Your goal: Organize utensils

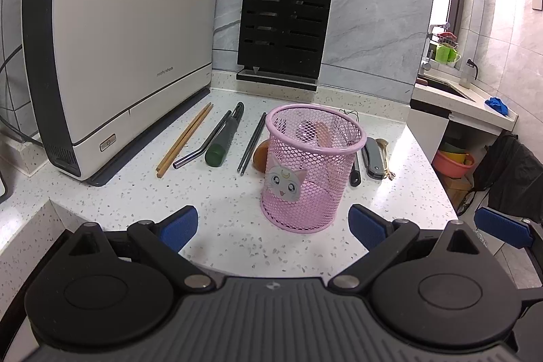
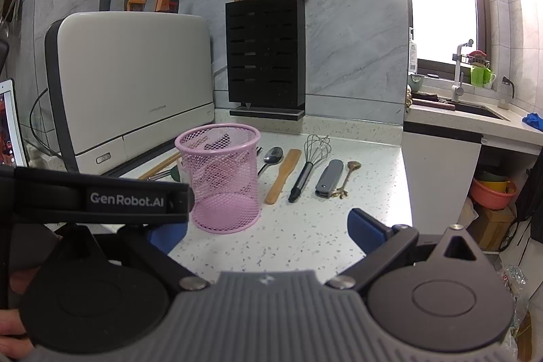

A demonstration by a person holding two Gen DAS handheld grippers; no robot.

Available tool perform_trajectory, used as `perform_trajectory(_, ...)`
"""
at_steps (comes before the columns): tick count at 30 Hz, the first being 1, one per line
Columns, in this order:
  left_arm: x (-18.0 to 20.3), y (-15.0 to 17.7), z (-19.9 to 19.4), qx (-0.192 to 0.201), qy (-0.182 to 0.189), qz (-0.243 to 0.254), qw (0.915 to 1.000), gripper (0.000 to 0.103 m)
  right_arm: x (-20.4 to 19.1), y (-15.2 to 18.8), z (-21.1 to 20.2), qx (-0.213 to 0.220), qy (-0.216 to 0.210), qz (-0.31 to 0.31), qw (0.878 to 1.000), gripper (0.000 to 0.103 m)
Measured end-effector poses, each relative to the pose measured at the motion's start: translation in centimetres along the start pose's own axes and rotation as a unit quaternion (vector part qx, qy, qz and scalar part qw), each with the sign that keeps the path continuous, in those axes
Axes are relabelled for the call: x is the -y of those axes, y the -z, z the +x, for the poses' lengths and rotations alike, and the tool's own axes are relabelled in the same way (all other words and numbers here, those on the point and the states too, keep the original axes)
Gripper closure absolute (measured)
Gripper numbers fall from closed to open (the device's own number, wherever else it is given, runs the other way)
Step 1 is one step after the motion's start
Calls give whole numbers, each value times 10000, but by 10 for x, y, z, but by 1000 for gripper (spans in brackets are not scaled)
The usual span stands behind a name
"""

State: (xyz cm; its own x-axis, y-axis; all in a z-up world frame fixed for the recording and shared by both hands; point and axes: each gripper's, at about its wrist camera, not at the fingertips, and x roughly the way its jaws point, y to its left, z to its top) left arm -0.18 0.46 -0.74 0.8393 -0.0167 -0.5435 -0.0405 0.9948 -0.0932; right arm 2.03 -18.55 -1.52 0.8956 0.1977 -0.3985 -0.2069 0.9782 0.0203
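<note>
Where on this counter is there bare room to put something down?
Bare counter lies in front of the pink mesh cup, up to both claws. Behind, it is crowded: chopsticks, straw, spoon, spatula, whisk.

One pink wire-mesh cup (image 2: 224, 178), one steel spoon (image 2: 271, 156), one flat wooden spatula (image 2: 283, 180), one black-handled wire whisk (image 2: 310, 163), one grey folding peeler (image 2: 328, 178), one small brass spoon (image 2: 348, 178), two wooden chopsticks (image 1: 185, 139), one bent steel straw (image 1: 203, 146).
</note>
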Motion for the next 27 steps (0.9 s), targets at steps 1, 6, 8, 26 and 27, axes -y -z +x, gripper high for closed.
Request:
perform_trajectory(1, 0, 0, 0, 0, 2, -3, 10000, 0, 0, 0, 0, 0, 0, 2, 10000, 4)
perform_trajectory(6, -1, 0, 1, -16, 10, -26, 10000, 0, 0, 1, 0, 1, -2, 4, 10000, 4)
perform_trajectory(8, -1, 0, 2, -12, 9, -35, 10000, 0, 0, 1, 0, 0, -6, 15, 10000, 4)
perform_trajectory(26, -7, 1, 7, -231, 112, -269, 9993, 0, 1, 3, 1, -7, -3, 30, 10000, 4)
perform_trajectory(27, -7, 1, 7, -232, 111, -266, 9993, 0, 1, 3, 1, -7, -4, 30, 10000, 4)
